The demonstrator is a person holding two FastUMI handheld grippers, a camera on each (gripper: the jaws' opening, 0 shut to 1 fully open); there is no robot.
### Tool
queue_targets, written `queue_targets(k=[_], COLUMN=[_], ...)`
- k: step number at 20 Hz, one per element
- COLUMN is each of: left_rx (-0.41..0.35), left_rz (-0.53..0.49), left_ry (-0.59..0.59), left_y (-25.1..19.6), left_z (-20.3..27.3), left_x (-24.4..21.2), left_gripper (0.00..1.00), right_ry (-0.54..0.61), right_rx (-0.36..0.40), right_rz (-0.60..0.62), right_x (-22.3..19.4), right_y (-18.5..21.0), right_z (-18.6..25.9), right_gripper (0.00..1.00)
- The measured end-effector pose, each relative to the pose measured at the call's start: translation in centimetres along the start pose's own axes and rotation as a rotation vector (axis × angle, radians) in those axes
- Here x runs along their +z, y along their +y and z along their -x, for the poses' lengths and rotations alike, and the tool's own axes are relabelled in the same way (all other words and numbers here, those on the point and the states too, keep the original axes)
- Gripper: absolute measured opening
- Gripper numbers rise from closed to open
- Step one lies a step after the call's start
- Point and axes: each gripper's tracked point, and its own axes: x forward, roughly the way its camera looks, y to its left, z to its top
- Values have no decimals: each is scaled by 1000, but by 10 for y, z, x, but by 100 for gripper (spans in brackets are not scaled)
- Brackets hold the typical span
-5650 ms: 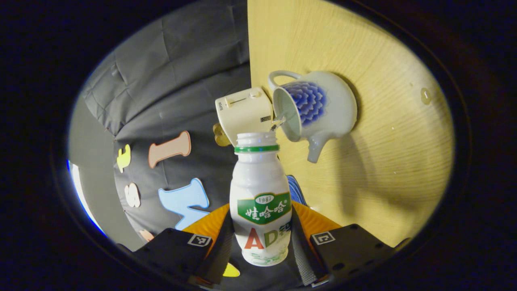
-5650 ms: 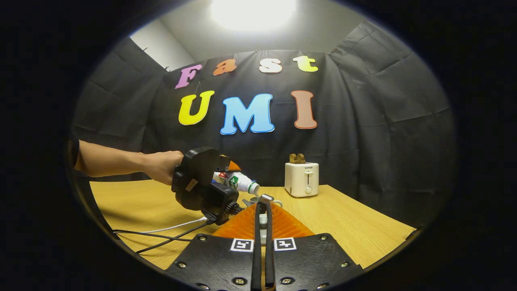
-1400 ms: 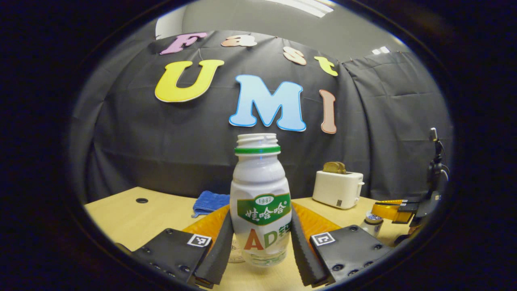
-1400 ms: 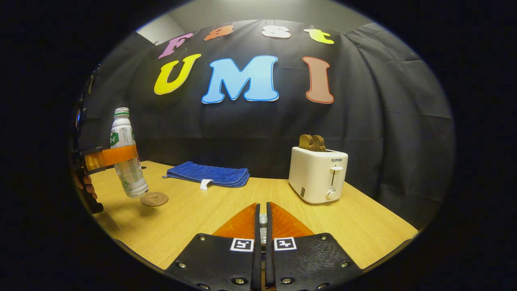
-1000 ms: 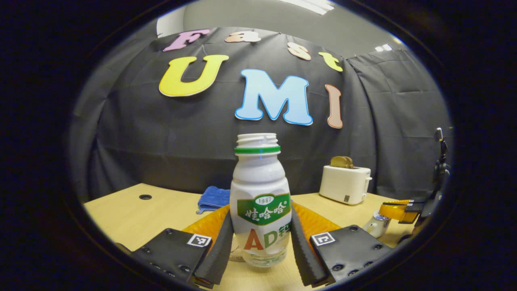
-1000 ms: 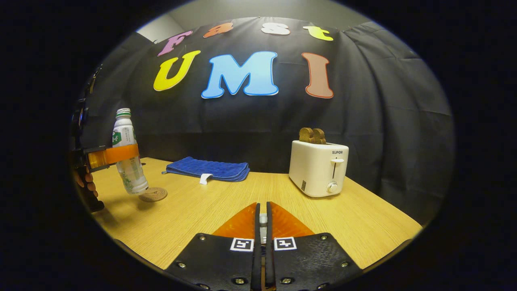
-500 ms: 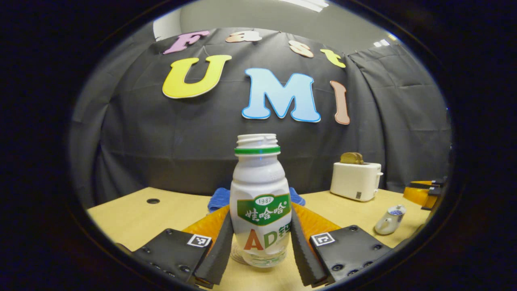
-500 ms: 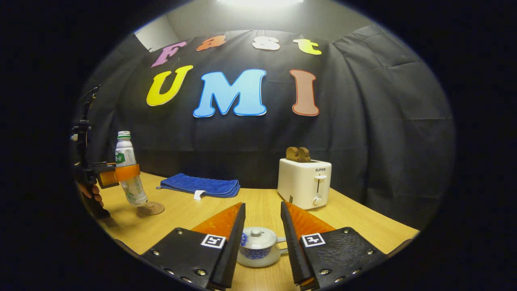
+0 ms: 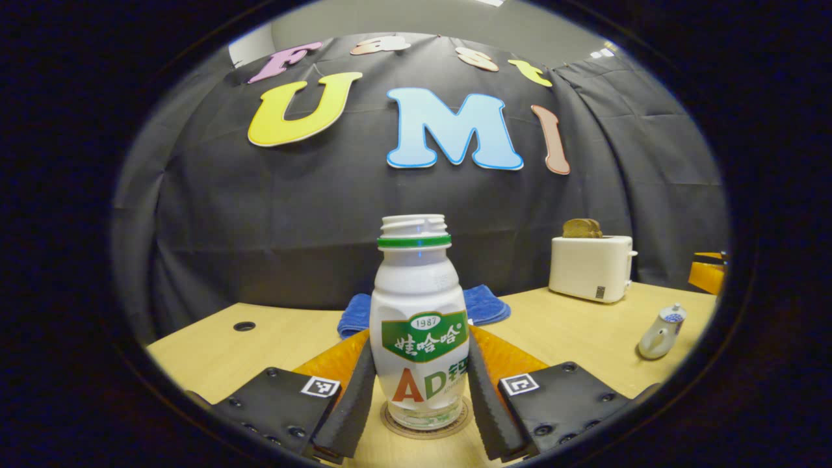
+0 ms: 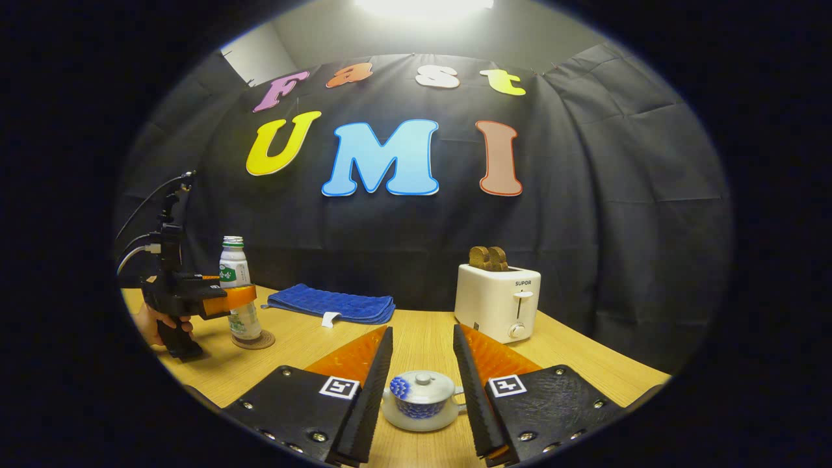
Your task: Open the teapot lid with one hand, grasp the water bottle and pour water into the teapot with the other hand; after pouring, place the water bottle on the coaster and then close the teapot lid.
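Hand-held gripper (image 9: 419, 396) clasps upright water bottle (image 9: 419, 325) on coaster (image 9: 426, 426).

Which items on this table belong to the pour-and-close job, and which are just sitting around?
Job items:
water bottle, standing on the coaster, between the left gripper fingers
teapot with lid on, between the open right gripper fingers

Just lying about:
toaster with toast in it
folded blue cloth

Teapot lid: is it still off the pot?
No: in the right gripper view the lid sits closed on the teapot, between the open fingers of the right gripper, which do not touch it.
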Motion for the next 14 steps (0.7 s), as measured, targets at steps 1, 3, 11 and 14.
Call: queue_targets(k=[1,3,11,14], left_rx=[7,4,-11,-11], left_rz=[0,25,-7,-1], left_ry=[1,10,16,-2], left_y=[1,0,-9,-11], left_z=[-1,-2,-3,-2], left_x=[-3,-6,-6,-1], left_gripper=[76,80,90,100], right_ry=[0,-8,-20,-30], right_rx=[-1,-12,1,-7], right_rz=[1,8,-14,-19], right_x=[1,3,6,8], right_y=[0,-4,-1,-5], right_z=[0,0,2,2], right_gripper=[58,58,58,58])
